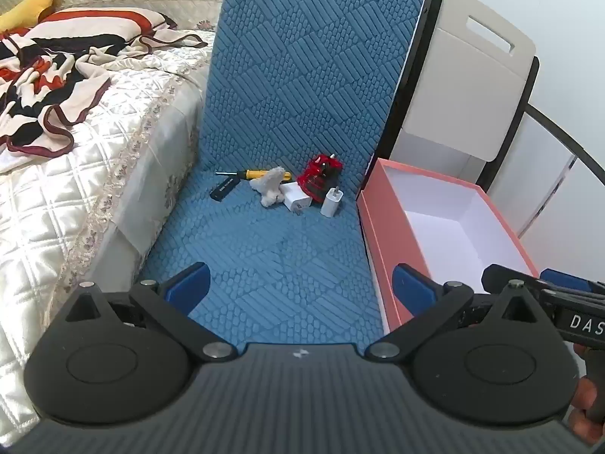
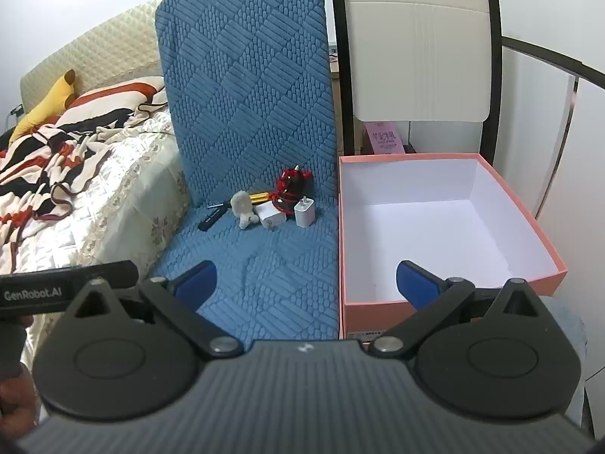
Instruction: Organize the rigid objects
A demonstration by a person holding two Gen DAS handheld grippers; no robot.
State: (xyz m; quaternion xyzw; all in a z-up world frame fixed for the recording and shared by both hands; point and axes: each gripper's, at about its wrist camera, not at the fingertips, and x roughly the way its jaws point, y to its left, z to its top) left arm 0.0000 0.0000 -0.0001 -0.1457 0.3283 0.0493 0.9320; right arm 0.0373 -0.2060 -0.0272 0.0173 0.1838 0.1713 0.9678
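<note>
A small pile lies at the back of the blue cushioned seat (image 1: 264,265): a yellow-handled screwdriver (image 1: 247,174), a black stick (image 1: 223,189), a white plush toy (image 1: 270,185), two white chargers (image 1: 297,198) (image 1: 332,201) and a red toy (image 1: 319,176). The same pile shows in the right wrist view, with the red toy (image 2: 289,189) behind the chargers (image 2: 304,207). A pink box (image 1: 382,242) with a white inside stands open to the right of the seat (image 2: 342,227). My left gripper (image 1: 300,283) and right gripper (image 2: 306,280) are both open and empty, well short of the pile.
A bed (image 1: 75,174) with a quilted cover and a striped blanket (image 1: 49,75) runs along the left. A white chair back (image 2: 416,45) stands behind the box. The right gripper's body (image 1: 567,302) shows at the left view's right edge.
</note>
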